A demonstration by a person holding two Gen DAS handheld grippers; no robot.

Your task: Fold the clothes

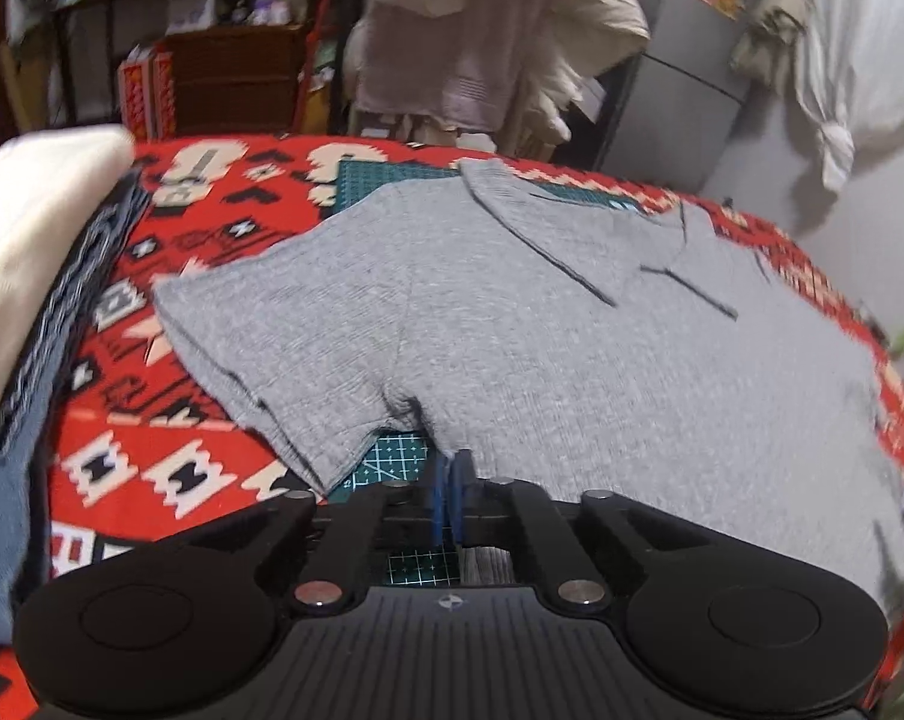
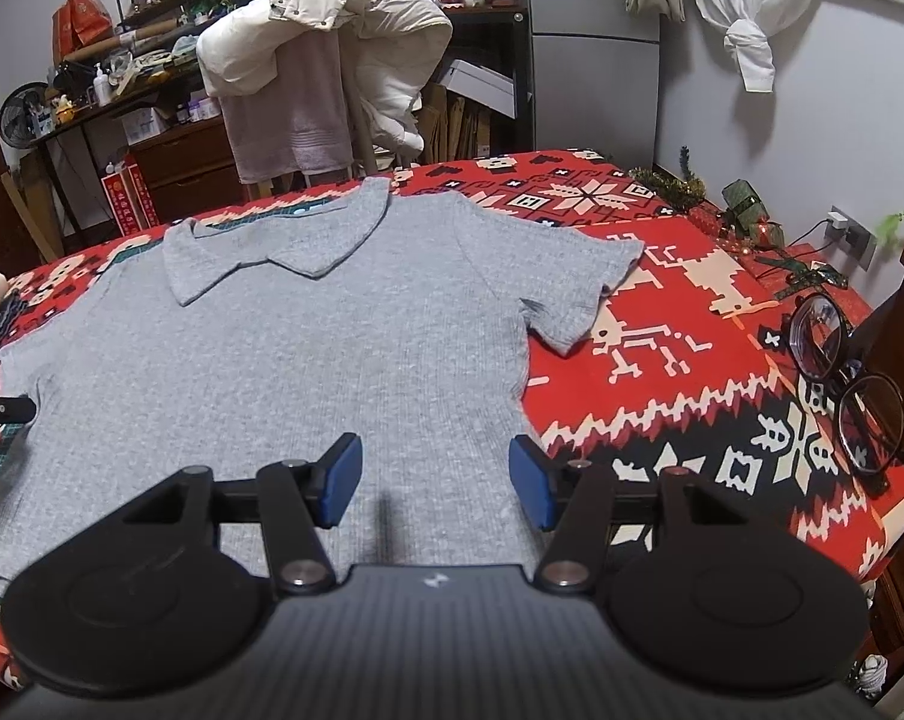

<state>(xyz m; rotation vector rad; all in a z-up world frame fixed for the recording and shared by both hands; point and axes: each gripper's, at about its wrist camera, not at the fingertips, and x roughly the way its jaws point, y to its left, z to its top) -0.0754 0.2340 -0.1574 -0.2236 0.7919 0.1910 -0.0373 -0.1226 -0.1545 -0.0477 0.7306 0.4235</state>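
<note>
A grey ribbed polo shirt (image 1: 571,330) (image 2: 272,348) lies flat and face up on the red patterned tablecloth (image 2: 691,360), collar at the far side. My left gripper (image 1: 450,483) is at the shirt's left side just below the sleeve. Its blue pads are pressed together, pinching the fabric edge at the armpit. My right gripper (image 2: 437,480) hovers open over the lower right part of the shirt's body, with its blue pads (image 2: 341,480) wide apart and nothing between them. The left view is motion-blurred.
A stack of folded clothes (image 1: 26,276) sits at the table's left. A green cutting mat (image 1: 392,459) shows under the shirt. Round glasses (image 2: 841,372) and Christmas decorations (image 2: 745,210) lie at the right edge. A chair draped with clothes (image 2: 332,60) stands behind the table.
</note>
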